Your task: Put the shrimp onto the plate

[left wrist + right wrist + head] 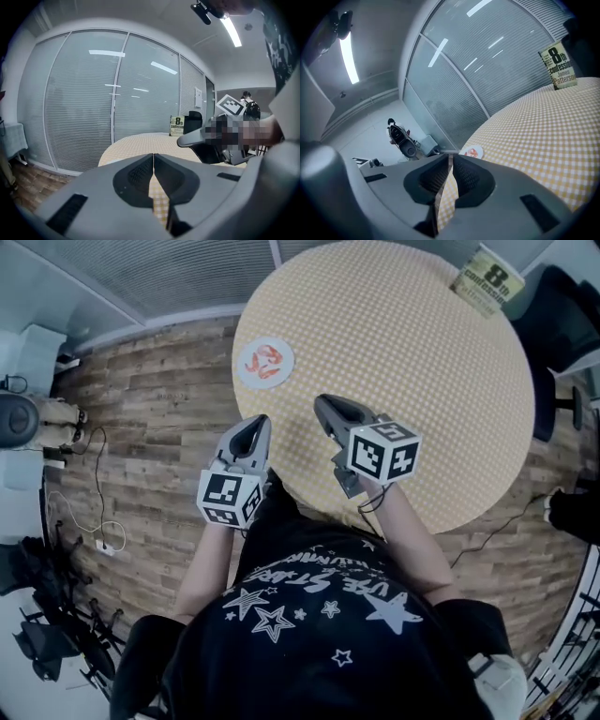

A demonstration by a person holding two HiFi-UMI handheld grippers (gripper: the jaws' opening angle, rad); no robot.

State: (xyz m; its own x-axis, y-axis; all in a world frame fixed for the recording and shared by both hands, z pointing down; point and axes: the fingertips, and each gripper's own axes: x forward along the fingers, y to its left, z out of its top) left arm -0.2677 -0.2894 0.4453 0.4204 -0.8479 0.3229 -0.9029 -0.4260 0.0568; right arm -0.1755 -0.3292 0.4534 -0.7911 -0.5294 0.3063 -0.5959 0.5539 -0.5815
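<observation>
Resting orange and curled on the white plate (pixel 264 384), shrimp (pixel 265 362); left gripper (pixel 257 422), right gripper (pixel 324 403): fingers together.

The cover of the book (pixel 559 68) at the far edge of the table (pixel 543 136) read "8th confession", with "James Patterson" beneath. White lettering on the person's black shirt (pixel 309 634) showed upside down and could not be read whole.
</observation>
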